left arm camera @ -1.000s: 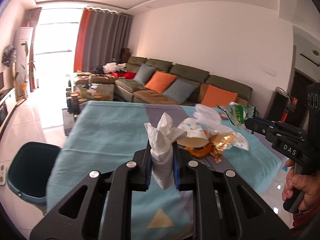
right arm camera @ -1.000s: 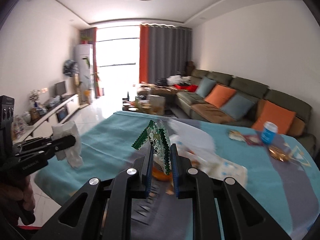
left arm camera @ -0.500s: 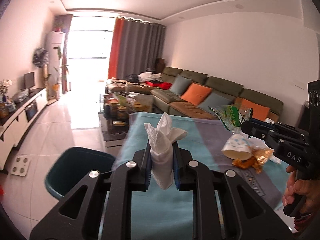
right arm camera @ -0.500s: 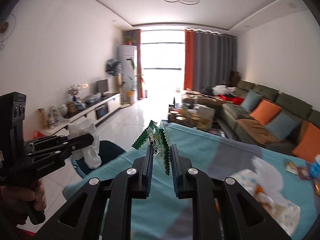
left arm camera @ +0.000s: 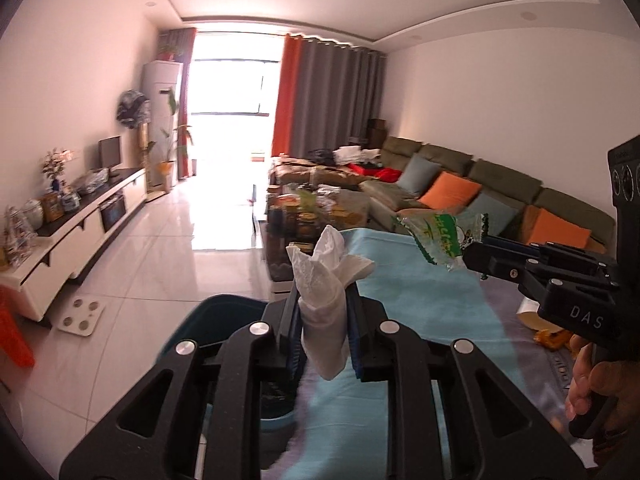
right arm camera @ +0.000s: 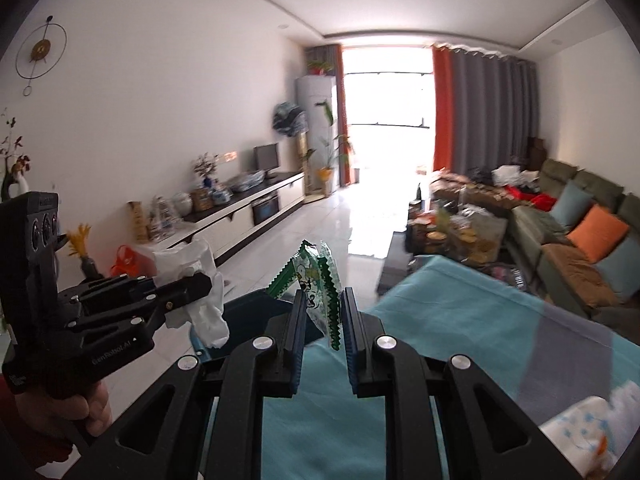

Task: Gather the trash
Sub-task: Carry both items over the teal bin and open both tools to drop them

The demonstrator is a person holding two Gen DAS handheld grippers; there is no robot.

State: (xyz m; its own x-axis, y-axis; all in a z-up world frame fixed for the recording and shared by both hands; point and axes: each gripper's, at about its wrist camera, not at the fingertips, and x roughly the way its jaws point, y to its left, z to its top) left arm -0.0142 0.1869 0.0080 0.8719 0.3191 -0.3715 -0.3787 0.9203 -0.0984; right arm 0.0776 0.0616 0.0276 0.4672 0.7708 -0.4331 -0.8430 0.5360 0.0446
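Observation:
My left gripper is shut on a crumpled white tissue, held above the table's left edge. It also shows in the right wrist view with the tissue. My right gripper is shut on a green and white snack wrapper; it also shows at the right of the left wrist view with the wrapper. A dark teal trash bin stands on the floor just below and beyond both grippers, mostly hidden by them; its rim shows in the right wrist view.
The table has a teal cloth. More trash lies on it: a paper cup, an orange wrapper, a patterned white paper. A cluttered coffee table, a sofa and a TV cabinet stand beyond.
Both grippers have swung left from over the table toward the bin, each still holding its piece of trash. The bin has come closer beneath them.

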